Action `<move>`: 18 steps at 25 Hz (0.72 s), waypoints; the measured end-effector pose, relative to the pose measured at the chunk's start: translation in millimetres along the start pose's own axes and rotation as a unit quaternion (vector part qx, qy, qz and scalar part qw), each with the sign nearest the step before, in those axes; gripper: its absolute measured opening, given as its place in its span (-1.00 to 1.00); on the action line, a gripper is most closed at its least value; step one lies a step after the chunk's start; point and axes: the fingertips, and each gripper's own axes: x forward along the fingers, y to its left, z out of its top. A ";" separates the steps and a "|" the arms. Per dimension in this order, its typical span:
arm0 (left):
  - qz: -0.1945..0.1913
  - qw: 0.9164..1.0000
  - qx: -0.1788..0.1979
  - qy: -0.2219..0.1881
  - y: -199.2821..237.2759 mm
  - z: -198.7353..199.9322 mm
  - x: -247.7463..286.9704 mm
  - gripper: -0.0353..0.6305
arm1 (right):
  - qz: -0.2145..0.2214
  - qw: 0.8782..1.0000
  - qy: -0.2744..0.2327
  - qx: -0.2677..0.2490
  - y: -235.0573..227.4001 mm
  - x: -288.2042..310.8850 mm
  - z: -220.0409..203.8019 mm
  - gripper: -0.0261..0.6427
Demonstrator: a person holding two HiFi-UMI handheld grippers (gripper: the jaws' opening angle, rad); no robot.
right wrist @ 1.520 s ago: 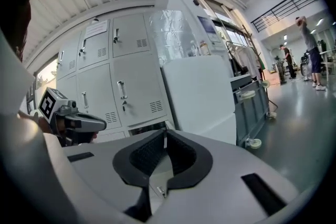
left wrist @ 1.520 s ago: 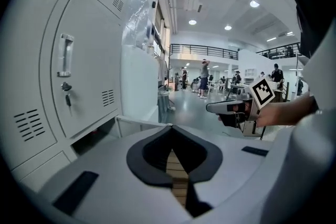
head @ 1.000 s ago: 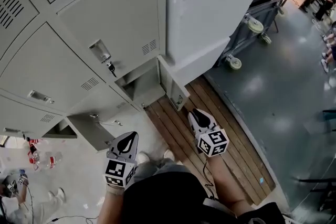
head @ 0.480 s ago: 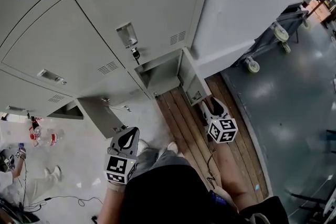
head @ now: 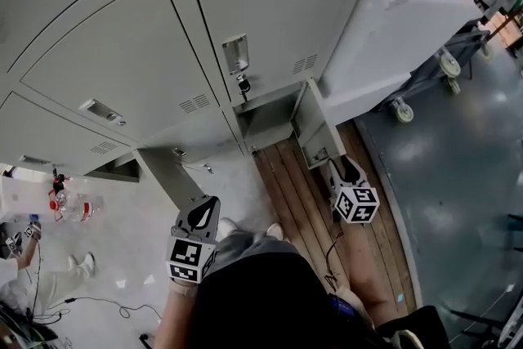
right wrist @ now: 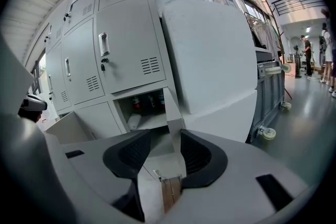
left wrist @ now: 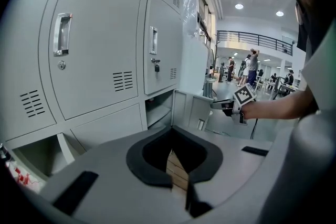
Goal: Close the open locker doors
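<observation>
My right gripper point(head: 343, 167) now sits nearer the open locker door point(head: 315, 125), jaws just opening wide with its edge between them, while my left gripper point(head: 204, 207) is closed and empty.

Right gripper point(right wrist: 166, 139): jaws have just been opening and now stand wide apart. The open locker door point(right wrist: 172, 113) sits edge-on between them, close to the right-hand pad with a gap on the left. Straight ahead past the door, the open compartment point(right wrist: 126, 113) holds bottles point(right wrist: 137, 104) at its back; a large white block point(right wrist: 210, 55) stands ahead and to the right.
</observation>
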 end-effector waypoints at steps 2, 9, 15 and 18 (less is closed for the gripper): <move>0.003 1.000 -0.002 -0.003 8.0 -1.5 -4.8 -0.84 | -0.003 1.000 0.004 -0.004 6.8 0.1 -1.9 -0.34; -0.003 1.000 -0.007 -0.009 34.0 -2.8 -14.9 -0.84 | 0.004 1.000 0.016 -0.011 42.8 5.5 -7.3 -0.35; -0.010 1.000 -0.006 -0.015 57.1 -9.7 -25.8 -0.84 | 0.010 1.000 0.020 -0.017 79.8 14.6 -11.1 -0.41; -0.015 1.000 -0.006 -0.019 69.0 -13.5 -31.9 -0.84 | 0.014 0.999 0.023 -0.022 99.8 21.9 -12.2 -0.42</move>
